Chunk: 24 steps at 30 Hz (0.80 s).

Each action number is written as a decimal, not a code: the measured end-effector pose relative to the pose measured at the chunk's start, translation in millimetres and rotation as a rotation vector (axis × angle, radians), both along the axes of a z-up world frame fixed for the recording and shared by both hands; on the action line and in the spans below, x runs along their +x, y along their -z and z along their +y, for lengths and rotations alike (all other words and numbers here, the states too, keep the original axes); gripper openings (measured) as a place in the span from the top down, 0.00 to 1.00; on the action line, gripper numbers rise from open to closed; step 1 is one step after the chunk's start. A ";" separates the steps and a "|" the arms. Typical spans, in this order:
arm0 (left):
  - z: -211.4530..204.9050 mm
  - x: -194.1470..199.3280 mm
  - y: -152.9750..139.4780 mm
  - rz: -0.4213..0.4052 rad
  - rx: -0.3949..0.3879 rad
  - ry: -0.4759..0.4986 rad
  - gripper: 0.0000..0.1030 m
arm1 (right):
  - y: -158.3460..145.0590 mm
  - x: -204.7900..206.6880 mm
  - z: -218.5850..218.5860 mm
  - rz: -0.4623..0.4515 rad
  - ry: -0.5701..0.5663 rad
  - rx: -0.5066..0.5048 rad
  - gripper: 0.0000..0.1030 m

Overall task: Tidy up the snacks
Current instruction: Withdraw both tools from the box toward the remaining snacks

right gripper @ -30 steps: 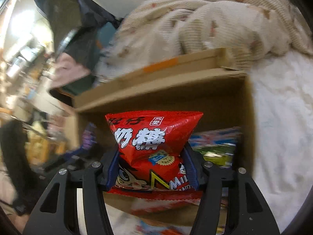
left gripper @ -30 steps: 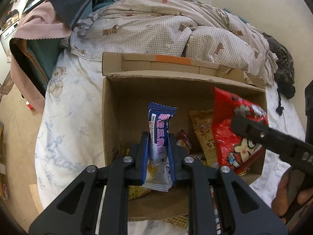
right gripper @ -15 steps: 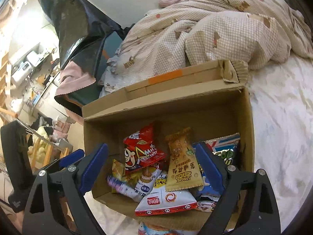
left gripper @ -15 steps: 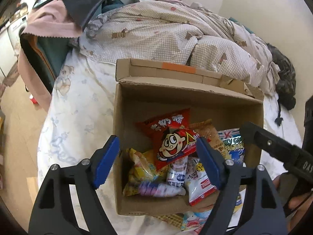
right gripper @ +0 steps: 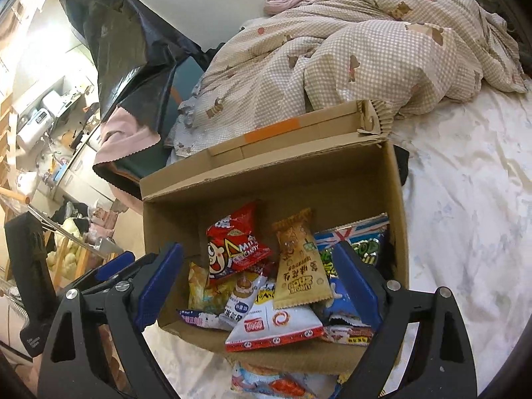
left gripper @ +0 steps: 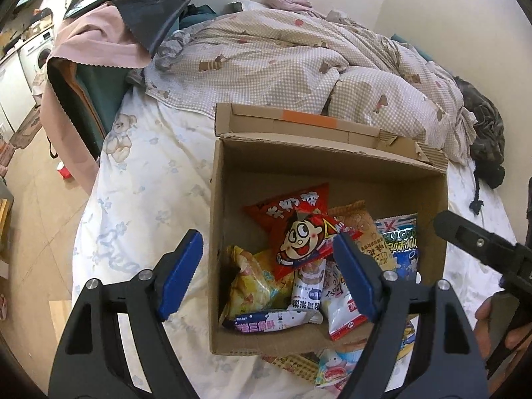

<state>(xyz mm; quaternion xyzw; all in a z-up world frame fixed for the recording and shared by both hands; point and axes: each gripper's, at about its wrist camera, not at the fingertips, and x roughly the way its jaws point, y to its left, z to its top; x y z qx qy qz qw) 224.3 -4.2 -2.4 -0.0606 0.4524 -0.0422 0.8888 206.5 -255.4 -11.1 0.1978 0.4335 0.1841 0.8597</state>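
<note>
An open cardboard box (left gripper: 332,169) stands on the bed and holds several snack packets. A red candy bag with a cartoon face (left gripper: 301,236) lies on top, and it also shows in the right wrist view (right gripper: 234,246). A blue and white wafer packet (left gripper: 266,321) lies at the box's near edge. A tan packet (right gripper: 299,266) leans in the middle. My left gripper (left gripper: 266,276) is open and empty above the box's near left. My right gripper (right gripper: 259,286) is open and empty above the box's front.
More snack packets (left gripper: 335,362) lie on the sheet in front of the box, also in the right wrist view (right gripper: 266,379). A checked quilt (left gripper: 299,56) is piled behind the box. The bed's edge and the floor (left gripper: 33,199) are on the left.
Both grippers opened: the left let go of the blue wafer packet and the right let go of the red candy bag. Both packets now lie in the box. Both grippers drew back.
</note>
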 end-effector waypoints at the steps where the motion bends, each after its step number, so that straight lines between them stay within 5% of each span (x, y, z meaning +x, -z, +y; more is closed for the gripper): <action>1: 0.2 -1.5 -0.7 -0.002 0.000 0.000 0.24 | -2.2 -2.5 -0.9 -0.002 0.002 0.002 0.09; 24: 4.8 -67.5 -20.1 -0.019 -0.035 0.027 0.24 | -8.5 -91.3 -29.1 0.035 0.055 0.011 0.09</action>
